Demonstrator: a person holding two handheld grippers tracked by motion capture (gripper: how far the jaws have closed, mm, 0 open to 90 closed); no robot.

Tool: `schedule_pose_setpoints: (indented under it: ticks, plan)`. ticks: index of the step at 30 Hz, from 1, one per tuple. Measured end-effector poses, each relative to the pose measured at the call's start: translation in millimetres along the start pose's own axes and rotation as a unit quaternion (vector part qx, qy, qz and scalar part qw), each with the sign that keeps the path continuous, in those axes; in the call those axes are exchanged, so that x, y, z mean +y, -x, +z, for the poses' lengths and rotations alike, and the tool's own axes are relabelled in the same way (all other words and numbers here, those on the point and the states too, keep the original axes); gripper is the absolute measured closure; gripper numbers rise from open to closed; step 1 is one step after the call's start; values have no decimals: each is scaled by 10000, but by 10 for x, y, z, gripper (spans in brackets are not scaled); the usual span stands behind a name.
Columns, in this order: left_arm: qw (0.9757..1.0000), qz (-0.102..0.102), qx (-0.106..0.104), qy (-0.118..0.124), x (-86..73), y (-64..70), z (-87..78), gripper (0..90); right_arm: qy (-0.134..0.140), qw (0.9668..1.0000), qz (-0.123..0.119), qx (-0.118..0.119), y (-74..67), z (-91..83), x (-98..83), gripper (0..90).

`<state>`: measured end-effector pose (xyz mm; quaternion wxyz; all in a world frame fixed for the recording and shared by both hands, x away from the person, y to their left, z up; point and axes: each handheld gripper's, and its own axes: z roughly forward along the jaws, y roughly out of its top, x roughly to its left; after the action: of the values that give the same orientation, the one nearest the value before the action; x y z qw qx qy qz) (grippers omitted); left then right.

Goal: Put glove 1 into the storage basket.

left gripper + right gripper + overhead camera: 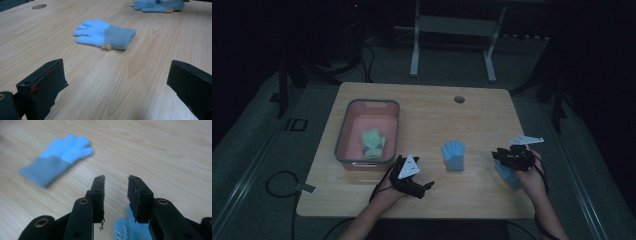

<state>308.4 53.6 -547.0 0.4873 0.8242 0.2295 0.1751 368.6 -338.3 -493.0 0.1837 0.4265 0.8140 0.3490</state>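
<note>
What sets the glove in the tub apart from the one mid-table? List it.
1. Colour: the tub glove is yellow-green; the mid-table glove has light blue fingers and a grey-blue cuff.
2. Place: the tub glove lies inside the grey-rimmed tub; the mid-table glove lies on the bare table.
Shared: both are small gloves lying flat.
</note>
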Motion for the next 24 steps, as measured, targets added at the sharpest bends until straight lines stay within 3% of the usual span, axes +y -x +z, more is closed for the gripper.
schedule_pose_setpoints:
  ticks: [2, 7, 13, 20, 24]
  plan:
    - [10000, 5, -1, -14, -3, -3, 4, 15, -103, 9999, -55, 24, 77, -18, -76, 648]
    - [10000, -21, -20, -17, -5, 3, 13, 15, -336, 9994, 73, 8, 236, -31, -279, 644]
    - [10000, -13, -33, -25, -5, 7, 15, 15, -402, 9991, 138, 0, 305, -58, -424, 631]
    - [10000, -1, -40, -30, -10, 5, 19, 15, -665, 9976, 181, -82, 352, 14, -595, 625]
    - [10000, 0, -39, -53, -19, 2, 19, 15, -538, 9984, 136, -136, 341, 22, -629, 733]
